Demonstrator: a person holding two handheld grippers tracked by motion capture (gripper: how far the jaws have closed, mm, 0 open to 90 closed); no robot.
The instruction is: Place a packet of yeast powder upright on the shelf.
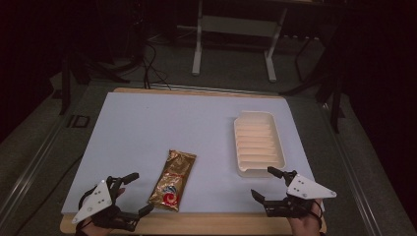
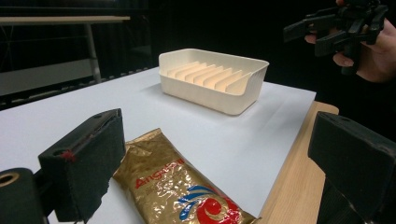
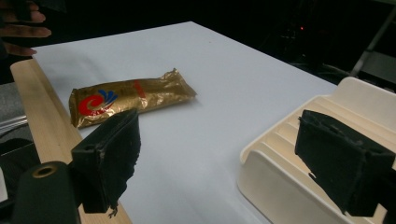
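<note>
High view: left gripper [image 1: 138, 192] at the near left table edge, jaws spread wide, nothing between them. Right gripper [image 1: 262, 182] at the near right edge, jaws likewise apart and empty. Both are hand-held, each with a grey plate on top. Between them, closer to the left one, a gold packet [image 1: 173, 180] lies flat on the white mat [image 1: 147, 128], its near end close to the mat's front edge. Wooden table [image 1: 196, 223] shows as a strip below the mat. Farther right, a cream tray [image 1: 258, 143] with ribbed floor sits just beyond the right gripper, well apart from the packet.

Left gripper view: the packet's red lettering and red-blue swirl are readable; the tray's wall height shows. The right hand [image 2: 369, 46] appears at upper right.

Right gripper view: the tray's near corner sits between the jaws, untouched.
</note>
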